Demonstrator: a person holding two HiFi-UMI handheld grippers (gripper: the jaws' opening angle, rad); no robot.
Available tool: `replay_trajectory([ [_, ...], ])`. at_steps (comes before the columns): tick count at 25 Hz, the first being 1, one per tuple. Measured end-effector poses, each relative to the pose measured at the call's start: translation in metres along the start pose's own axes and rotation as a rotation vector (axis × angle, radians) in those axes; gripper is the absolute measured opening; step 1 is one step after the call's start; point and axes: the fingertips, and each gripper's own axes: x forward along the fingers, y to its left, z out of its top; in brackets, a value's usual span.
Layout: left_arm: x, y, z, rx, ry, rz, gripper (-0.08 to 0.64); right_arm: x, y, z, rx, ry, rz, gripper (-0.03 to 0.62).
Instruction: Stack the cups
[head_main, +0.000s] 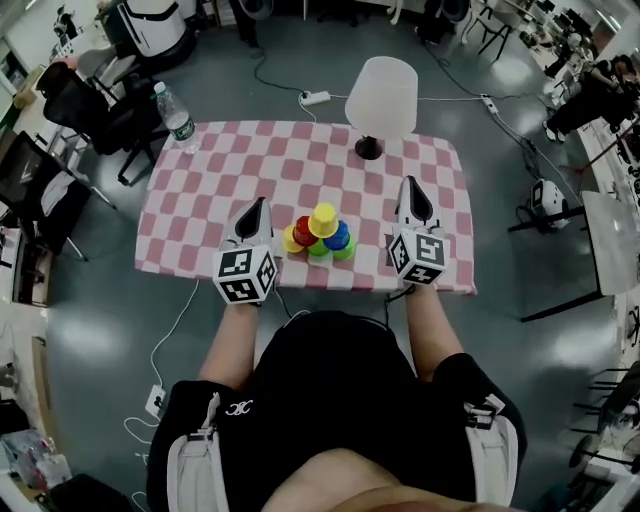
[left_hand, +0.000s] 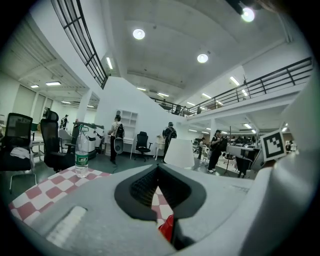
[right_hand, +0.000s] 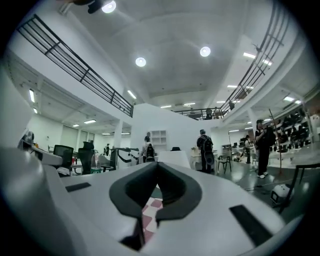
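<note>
Flanking the cup pyramid (head_main: 322, 232), my left gripper (head_main: 261, 206) and right gripper (head_main: 409, 186) show jaws pressed together, empty; I should retreat level, brushing no cup.

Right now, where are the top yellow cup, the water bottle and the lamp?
yellow cup (head_main: 323, 218): head view, on its top face, at the peak of the pile.
water bottle (head_main: 178, 122): head view, on its label.
lamp (head_main: 382, 95): head view, on its white shade.
</note>
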Motion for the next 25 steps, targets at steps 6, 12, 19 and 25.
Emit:
replay_trajectory([
  [6,0.018,-0.022,0.007,0.026,0.008,-0.053,0.015,-0.017,-0.025,-0.019,0.051,0.037,-0.069,-0.002],
  [12,0.029,-0.043,0.01,0.033,0.024,-0.08,0.015,-0.021,-0.032,-0.02,0.052,0.054,-0.074,-0.002],
  [19,0.032,-0.056,0.007,0.027,0.054,-0.093,0.015,-0.018,-0.038,-0.02,0.062,0.078,-0.053,-0.002],
  [25,0.032,-0.076,0.007,0.053,0.047,-0.114,0.015,-0.013,-0.046,-0.016,0.097,0.076,-0.027,-0.002],
])
